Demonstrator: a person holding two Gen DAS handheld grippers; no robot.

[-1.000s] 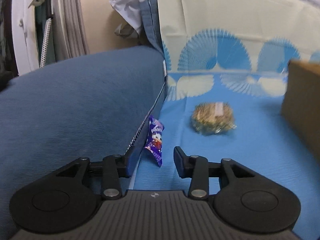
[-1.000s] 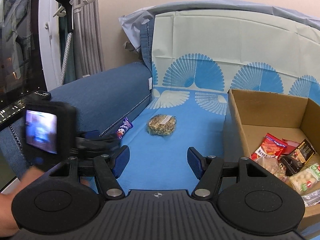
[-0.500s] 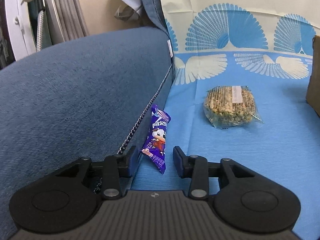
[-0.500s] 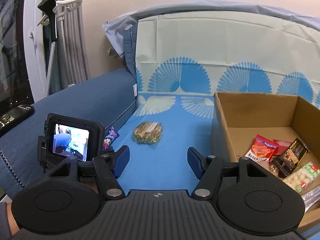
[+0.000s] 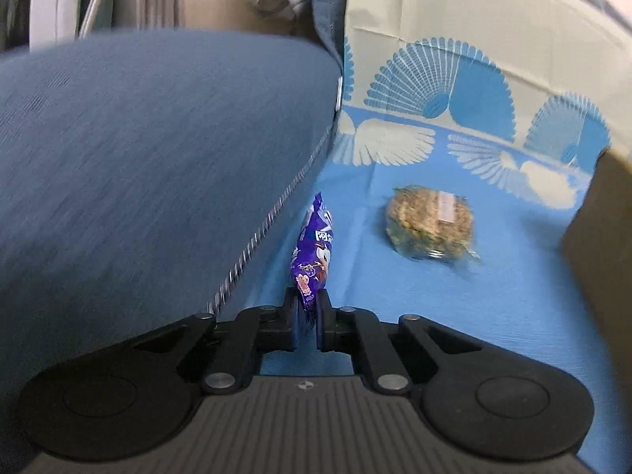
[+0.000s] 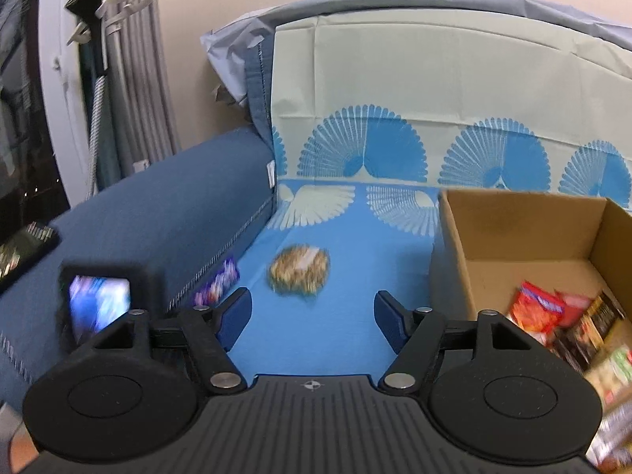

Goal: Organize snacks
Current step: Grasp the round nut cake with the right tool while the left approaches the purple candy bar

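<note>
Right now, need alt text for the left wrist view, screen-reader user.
The left gripper is shut on the near end of a purple snack packet lying beside a blue sofa cushion. Further off, a clear-wrapped nut cake lies on the blue fan-patterned cloth, and a cardboard box edge shows at right.

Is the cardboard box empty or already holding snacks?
Holding snacks: the cardboard box is open-topped with several packets in its near corner.
</note>
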